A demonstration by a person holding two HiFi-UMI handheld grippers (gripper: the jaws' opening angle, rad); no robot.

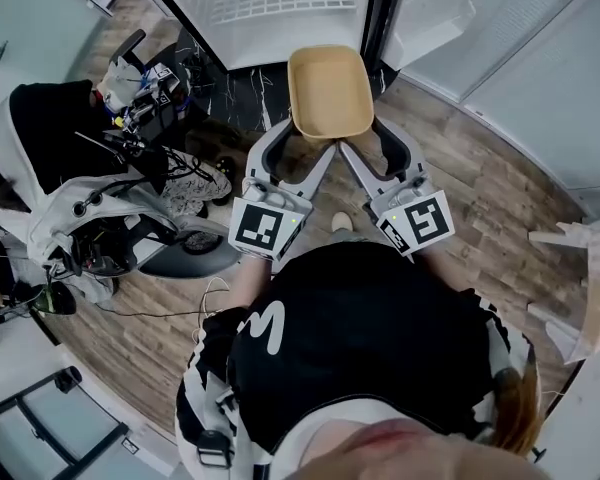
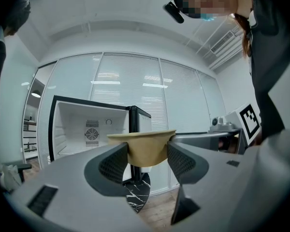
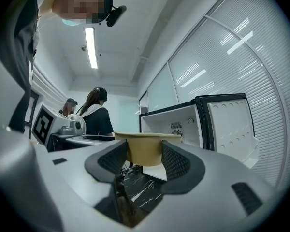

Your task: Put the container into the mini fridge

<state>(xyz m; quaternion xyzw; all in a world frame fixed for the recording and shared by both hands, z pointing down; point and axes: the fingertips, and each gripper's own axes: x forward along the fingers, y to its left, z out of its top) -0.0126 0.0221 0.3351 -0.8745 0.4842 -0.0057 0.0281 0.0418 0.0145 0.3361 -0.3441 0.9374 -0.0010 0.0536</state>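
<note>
— Where's the container (image 1: 330,90) right now?

— Up in the air, in front of her, carried by both tools. The left gripper (image 1: 298,136) is clamped on its near-left corner and the right gripper (image 1: 363,138) on its near-right corner. In each gripper view the jaws are pressed against the tan wall just under the rim, with the rim sitting above them.

— So neither one is empty?

— No, both are closed on it. It looks level and open side up, and I can't see anything inside.

— And the mini fridge (image 1: 270,8)?

— Straight ahead, just past the far end of the container. Its door (image 3: 232,124) is swung wide to her right and the white inside faces her. It stands on a black marble slab (image 1: 230,93).

— Which way does the tray point?

— Its long side runs away from her toward the opening, so the short far end would lead. She grips only the near end, so most of it sticks out forward.

— Is one hand closer than the other?

— Not that I can tell, as they sit evenly on either side. I'd say the next move is a straight push forward with both together, keeping it flat.
</note>
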